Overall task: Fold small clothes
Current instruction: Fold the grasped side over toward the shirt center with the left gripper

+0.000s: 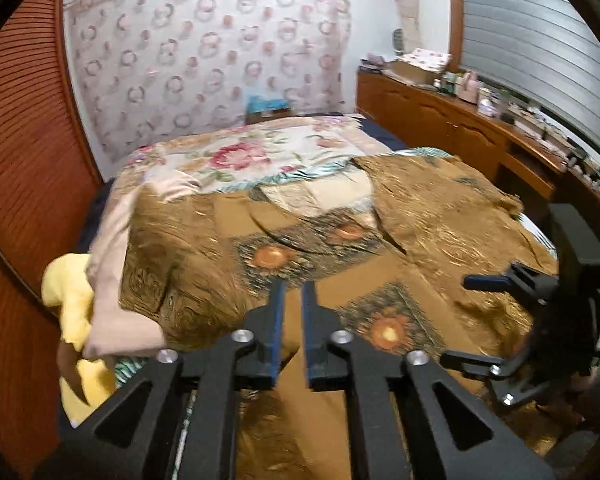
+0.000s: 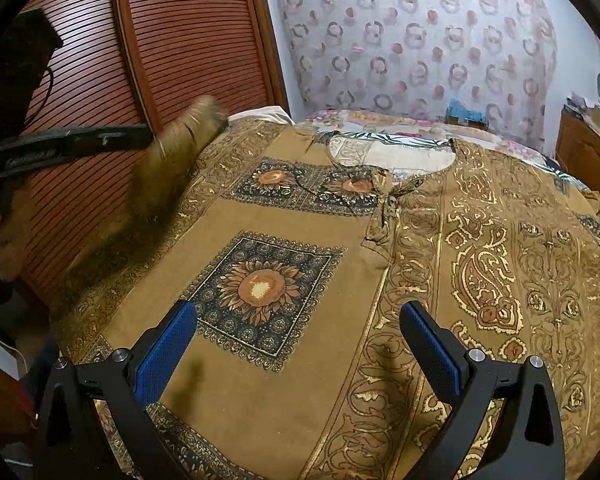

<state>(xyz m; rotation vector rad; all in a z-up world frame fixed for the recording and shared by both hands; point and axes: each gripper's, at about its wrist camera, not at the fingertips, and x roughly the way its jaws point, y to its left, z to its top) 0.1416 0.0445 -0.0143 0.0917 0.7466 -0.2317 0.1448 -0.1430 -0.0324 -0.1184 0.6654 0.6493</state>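
A brown and gold patterned garment (image 1: 440, 208) (image 2: 300, 220) with sunflower squares lies spread over the bed, neckline at the far side. My left gripper (image 1: 292, 312) has its blue pads almost together, with tan cloth showing in the narrow gap. In the right wrist view the left gripper (image 2: 140, 136) is at the left, blurred, and a fold of the garment's left edge (image 2: 188, 128) rises off the bed to its tip. My right gripper (image 2: 297, 312) (image 1: 472, 320) stands open low over the garment's near part, next to a sunflower square, with nothing between its fingers.
Floral bedding (image 1: 240, 156) lies beyond the garment. A beige cloth (image 1: 108, 280) and a yellow cloth (image 1: 68, 288) sit at the bed's left edge. A louvred wooden door (image 2: 188, 40) is at the left, a cluttered wooden sideboard (image 1: 440, 112) at the right. A hand (image 2: 0, 248) holds the left gripper.
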